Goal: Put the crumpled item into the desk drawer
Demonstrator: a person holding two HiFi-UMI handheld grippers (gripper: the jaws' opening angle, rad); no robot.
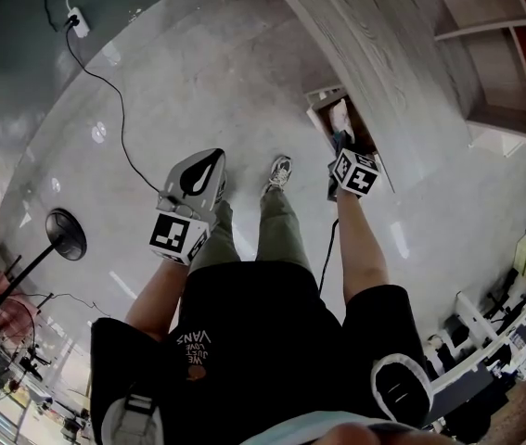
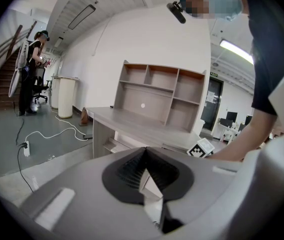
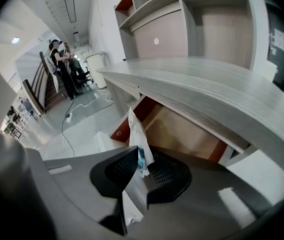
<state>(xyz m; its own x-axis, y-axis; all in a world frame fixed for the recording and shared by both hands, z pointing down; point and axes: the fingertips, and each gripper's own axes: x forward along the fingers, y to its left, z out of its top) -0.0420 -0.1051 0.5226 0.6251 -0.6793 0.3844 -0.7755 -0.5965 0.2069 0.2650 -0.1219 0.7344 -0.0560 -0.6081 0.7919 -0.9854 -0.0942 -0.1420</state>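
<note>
The crumpled item [image 3: 135, 134] is a thin, wrinkled white scrap with a teal patch low on one edge, and it narrows to a point at its top. The right tool [image 3: 139, 159] pinches it: its two black, finely ribbed pads are nearly together on the scrap's lower end, and the rest sticks out past the tips. The tool's body is smooth matte grey plastic, with a white cube of square black markers on its back. In the head view the tool reaches down over the open drawer [image 3: 192, 134], with the white scrap inside the drawer's outline. The drawer is a shallow box with a light tan wood-tone inside and red-brown edges, pulled out from under the counter [image 3: 222, 84], whose top is pale grey with a streaky wood grain. An open shelf unit [image 3: 182, 14] of the same finish stands on it. The left tool [image 2: 145, 156] is held well apart from the drawer, its ribbed pads pressed together with nothing between them. The floor [image 1: 198, 72] is glossy and pale, and a thin black cable [image 1: 105, 91] runs across it
</note>
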